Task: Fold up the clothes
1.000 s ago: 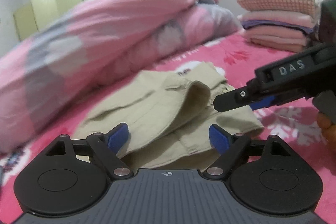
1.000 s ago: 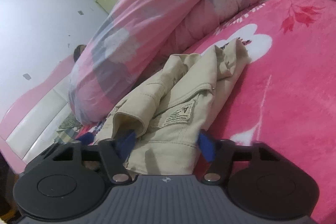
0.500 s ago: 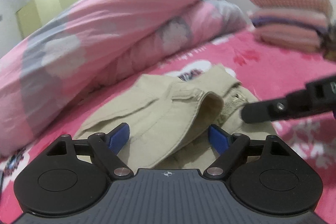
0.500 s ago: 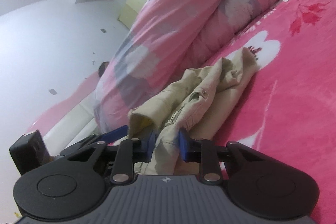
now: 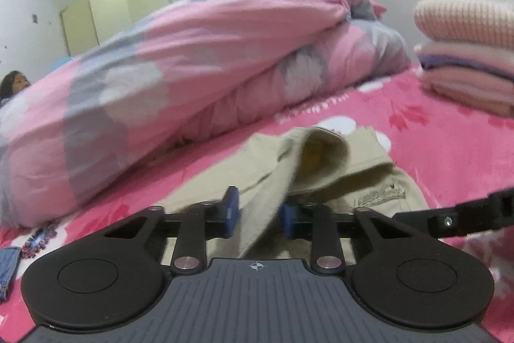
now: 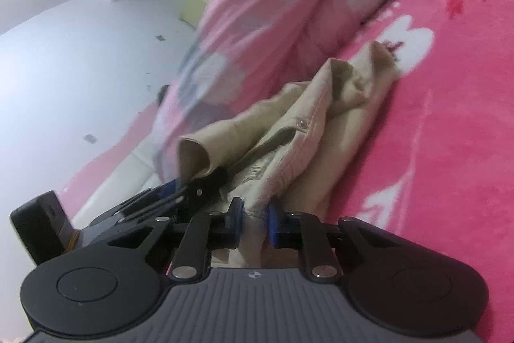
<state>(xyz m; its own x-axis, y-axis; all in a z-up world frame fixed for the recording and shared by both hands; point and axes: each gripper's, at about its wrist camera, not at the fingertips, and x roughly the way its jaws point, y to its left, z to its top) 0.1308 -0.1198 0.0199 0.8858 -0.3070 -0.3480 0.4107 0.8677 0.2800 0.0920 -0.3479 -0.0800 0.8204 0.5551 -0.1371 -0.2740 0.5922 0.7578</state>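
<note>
Left hand-held gripper: jaws closing, blue pads pinching a fold of the beige garment. Right hand-held gripper: jaws closing, pads clamped on the garment's hem edge. In the left wrist view the right unit's black finger enters at 3 o'clock, beside the cloth. The garment lies crumpled on the pink bed cover, part of it raised. Rolled pink quilt at 11 o'clock; stack of folded clothes at 2 o'clock.
</note>
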